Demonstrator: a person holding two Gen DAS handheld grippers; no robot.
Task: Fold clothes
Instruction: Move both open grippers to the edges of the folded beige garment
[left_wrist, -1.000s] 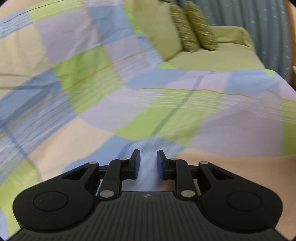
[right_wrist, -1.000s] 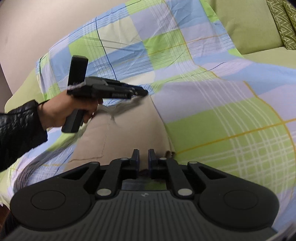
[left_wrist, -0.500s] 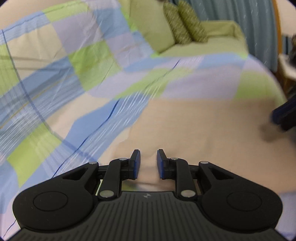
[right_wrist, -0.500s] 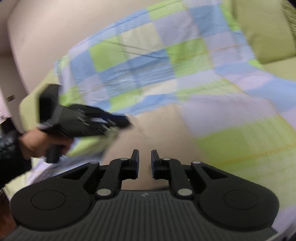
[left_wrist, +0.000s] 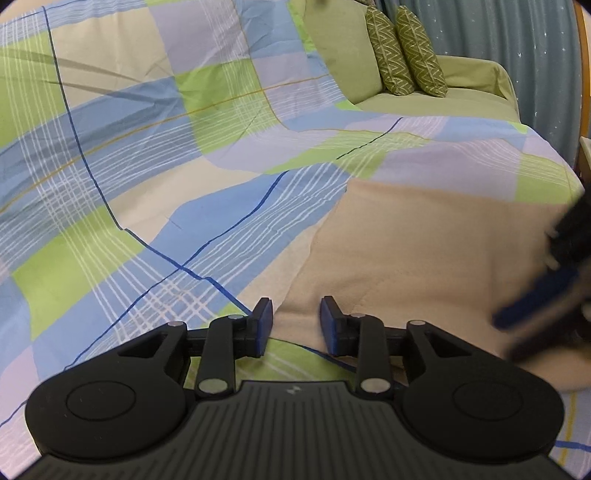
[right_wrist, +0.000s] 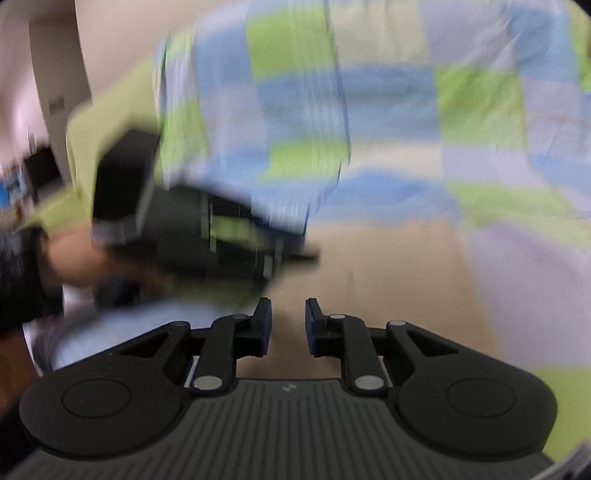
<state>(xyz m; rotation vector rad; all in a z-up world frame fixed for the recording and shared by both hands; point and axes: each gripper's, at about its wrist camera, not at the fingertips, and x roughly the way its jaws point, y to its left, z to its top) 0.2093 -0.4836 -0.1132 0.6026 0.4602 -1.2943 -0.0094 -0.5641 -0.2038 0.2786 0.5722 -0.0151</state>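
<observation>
A beige garment (left_wrist: 424, 251) lies flat on a checked sheet (left_wrist: 147, 184) that covers the sofa. My left gripper (left_wrist: 295, 310) hovers over the garment's near left edge. Its jaws are opening and nothing is between them. In the left wrist view, my right gripper (left_wrist: 535, 295) shows as a dark blur at the right edge, above the garment. The right wrist view is smeared by motion. There my right gripper (right_wrist: 288, 321) hangs over the beige garment (right_wrist: 388, 295), its jaws opening on nothing. The left gripper (right_wrist: 295, 254) sits to the left, held by a hand (right_wrist: 74, 258).
Two patterned green cushions (left_wrist: 402, 51) lean on the sofa back, with bare green seat (left_wrist: 443, 99) beyond the sheet. A grey-blue curtain (left_wrist: 498, 29) hangs at the far right. A black sleeve (right_wrist: 18, 280) and a pale wall (right_wrist: 122, 44) show at the left.
The left wrist view has swung from the bare sheet onto the beige garment, and the right gripper has come in at its right edge. Both pairs of jaws have parted wider. The right view has turned blurry.
</observation>
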